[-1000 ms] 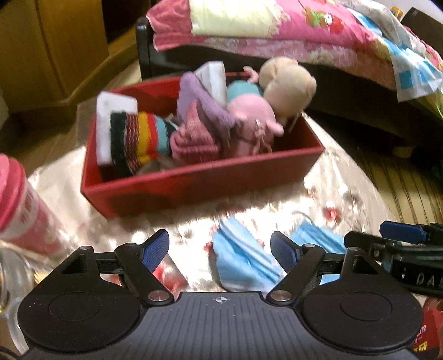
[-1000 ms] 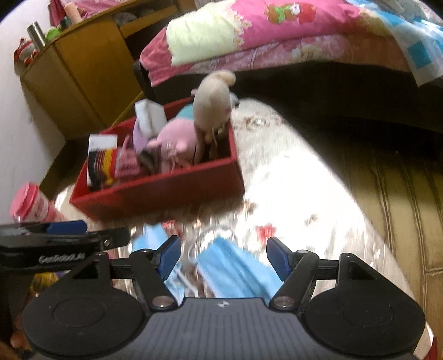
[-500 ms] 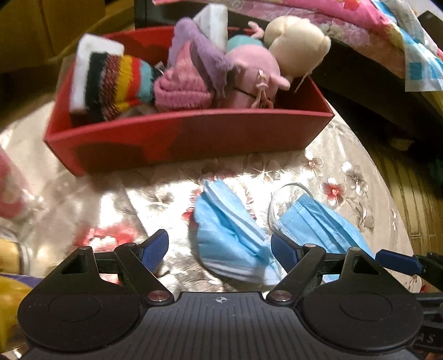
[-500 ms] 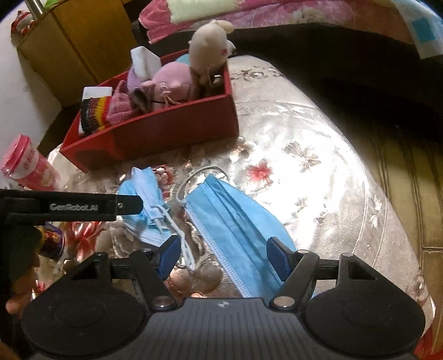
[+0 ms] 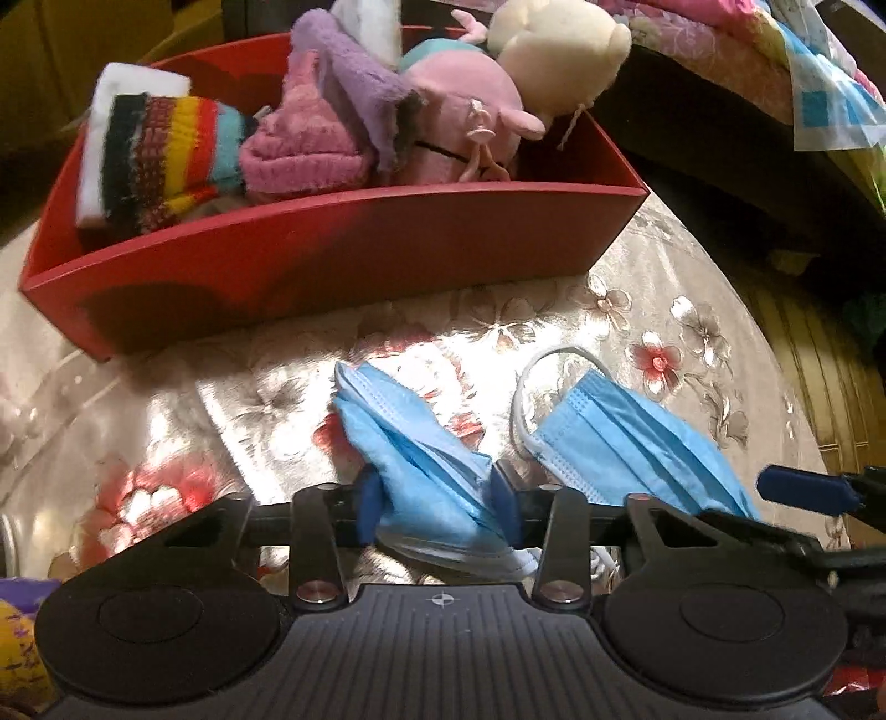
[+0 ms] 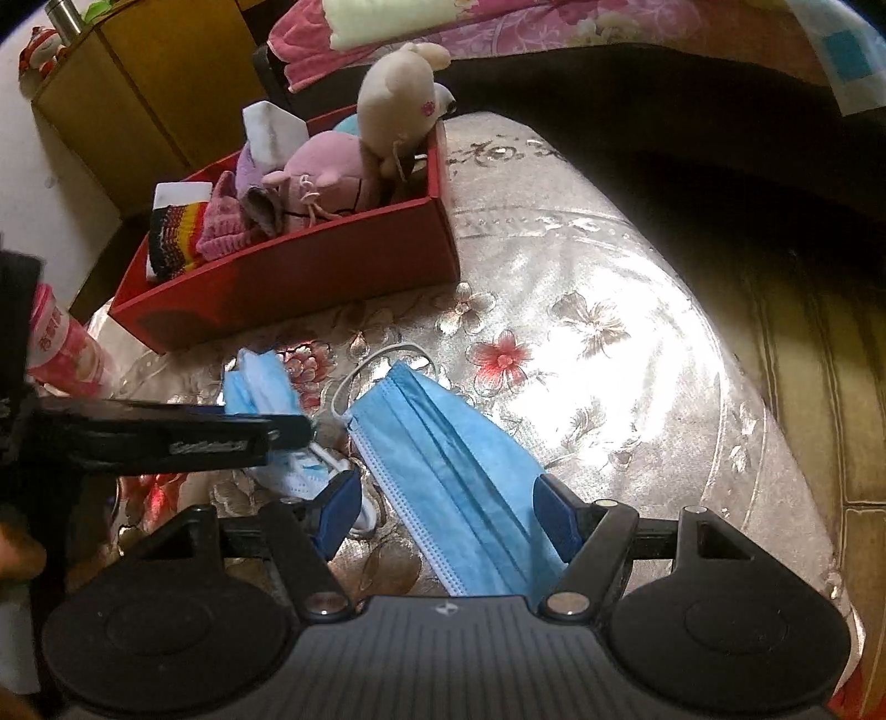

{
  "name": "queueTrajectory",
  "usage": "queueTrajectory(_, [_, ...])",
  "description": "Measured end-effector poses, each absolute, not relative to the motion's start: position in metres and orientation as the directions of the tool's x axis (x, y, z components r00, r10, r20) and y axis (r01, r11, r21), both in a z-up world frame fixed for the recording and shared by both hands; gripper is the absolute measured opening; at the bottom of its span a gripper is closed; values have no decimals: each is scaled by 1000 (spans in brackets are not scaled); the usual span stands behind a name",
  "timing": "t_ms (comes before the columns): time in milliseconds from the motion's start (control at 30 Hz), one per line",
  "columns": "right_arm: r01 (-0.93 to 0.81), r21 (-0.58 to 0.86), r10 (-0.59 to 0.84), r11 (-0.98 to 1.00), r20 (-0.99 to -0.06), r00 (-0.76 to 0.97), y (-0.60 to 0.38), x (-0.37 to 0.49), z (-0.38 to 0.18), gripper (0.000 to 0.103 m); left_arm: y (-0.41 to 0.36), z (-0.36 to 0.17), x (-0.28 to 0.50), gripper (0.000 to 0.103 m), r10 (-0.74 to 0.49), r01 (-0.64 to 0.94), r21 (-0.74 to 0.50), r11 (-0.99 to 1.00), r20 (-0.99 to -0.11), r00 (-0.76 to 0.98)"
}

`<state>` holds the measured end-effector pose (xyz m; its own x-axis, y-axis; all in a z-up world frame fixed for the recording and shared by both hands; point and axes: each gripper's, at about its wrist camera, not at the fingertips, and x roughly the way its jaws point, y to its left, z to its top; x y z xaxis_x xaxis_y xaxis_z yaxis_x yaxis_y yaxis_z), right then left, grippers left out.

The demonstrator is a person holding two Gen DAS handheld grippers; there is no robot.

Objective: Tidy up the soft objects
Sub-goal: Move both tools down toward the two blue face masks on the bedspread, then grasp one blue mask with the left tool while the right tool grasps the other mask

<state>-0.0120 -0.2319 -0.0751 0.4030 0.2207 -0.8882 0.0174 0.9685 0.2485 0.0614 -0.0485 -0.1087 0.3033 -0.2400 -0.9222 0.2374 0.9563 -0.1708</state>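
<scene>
1. Left gripper (image 5: pixel 434 507): on my left wrist view its blue-padded fingers (image 5: pixel 368 507) are pinched against both sides of the crumpled light-blue face mask (image 5: pixel 412 454), which lies on the shiny floral tablecloth (image 5: pixel 554 327). I count it as grasping that mask.
2. Behind it I see the red rectangular box (image 5: pixel 343 243), holding, left to right, a rainbow-striped knitted sock (image 5: pixel 166 149), a pink ribbed knit piece (image 5: pixel 302 149), a purple fuzzy cloth (image 5: pixel 354 94), a pink pig plush (image 5: pixel 470 122) and a cream plush toy (image 5: pixel 559 50).
3. Just right of the crumpled mask, slightly apart from it, lies the flat light-blue face mask (image 5: pixel 631 437) with its white ear loop (image 5: pixel 534 376) curled toward the box.
4. Right gripper (image 6: pixel 446 512): on my right wrist view its fingers are spread wide, one each side of the flat mask (image 6: pixel 448 465); I cannot tell whether the pads touch it. I read it as released.
5. At the far left of that view stands a pink-labelled bottle (image 6: pixel 61 349), near the box's left end.
</scene>
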Motion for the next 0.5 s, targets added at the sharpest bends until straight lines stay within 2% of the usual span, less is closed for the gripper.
queueTrajectory(267, [6, 220, 203, 975, -907, 370, -223, 1, -87, 40, -30, -89, 53, 30, -267, 228, -200, 953, -910, 318])
queueTrajectory(500, [-11, 127, 124, 992, -937, 325, -218, 12, -109, 41, -25, -80, 50, 30, -294, 233, -225, 946, -899, 324])
